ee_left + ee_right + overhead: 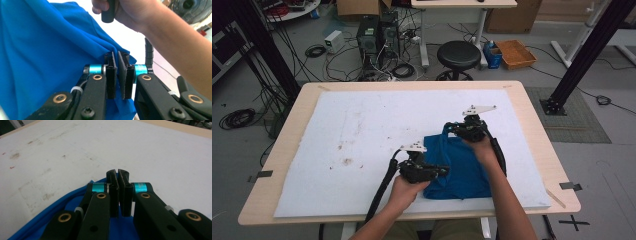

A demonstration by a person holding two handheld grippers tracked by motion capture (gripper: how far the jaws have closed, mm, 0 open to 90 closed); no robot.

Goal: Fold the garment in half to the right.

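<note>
Blue fabric (45,62) is seen nipped by the left gripper (117,72) up close; the right gripper (118,192) at 2 o'clock is pinched on its edge too, hands wrapped low.

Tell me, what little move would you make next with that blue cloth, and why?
Probably lift both grippers slightly and carry the pinched edges over to fold. The blue cloth lies bunched on the white mat; the left gripper looks shut on a fold, and the right gripper looks shut at its far edge.
</note>
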